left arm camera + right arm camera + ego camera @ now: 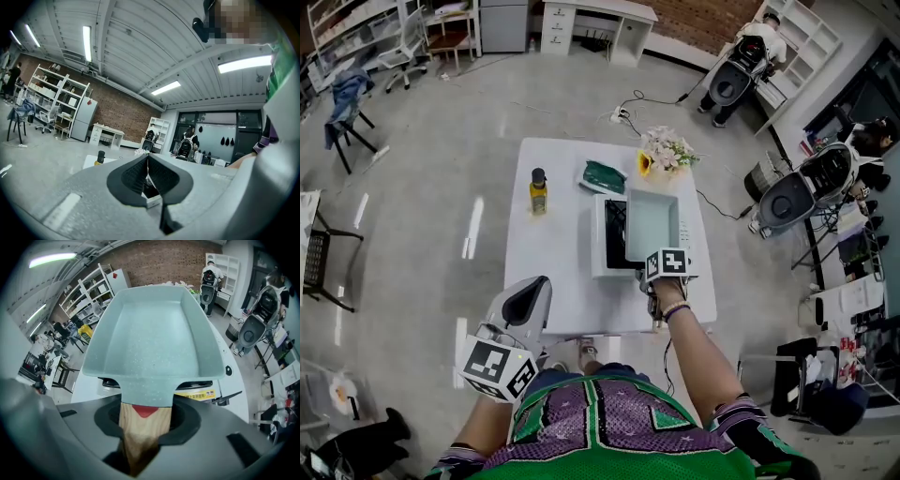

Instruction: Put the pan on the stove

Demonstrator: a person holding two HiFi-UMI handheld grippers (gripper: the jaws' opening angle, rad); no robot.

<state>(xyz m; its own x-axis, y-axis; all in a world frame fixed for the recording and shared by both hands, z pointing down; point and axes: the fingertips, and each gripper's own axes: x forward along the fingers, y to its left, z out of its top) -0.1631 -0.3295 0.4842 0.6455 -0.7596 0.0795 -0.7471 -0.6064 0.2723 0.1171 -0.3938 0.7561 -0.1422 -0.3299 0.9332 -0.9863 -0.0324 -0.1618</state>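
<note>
The right gripper point(145, 423) is clamped on the wooden handle point(140, 430) of the pale green rectangular pan point(652, 223). The pan hangs over the stove point(602, 246), toward 3 o'clock on the table point(553, 272); whether its base touches yet I can't tell. I'd judge it rigid and front-heavy. Gripping the handle close to the pan body suits that, though smooth wood could twist. The left gripper point(530, 302), jaws together and empty, waits at 7 o'clock.

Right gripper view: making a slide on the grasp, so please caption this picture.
Right gripper shut on the wooden handle of a pale green square pan, held over the stove.
</note>
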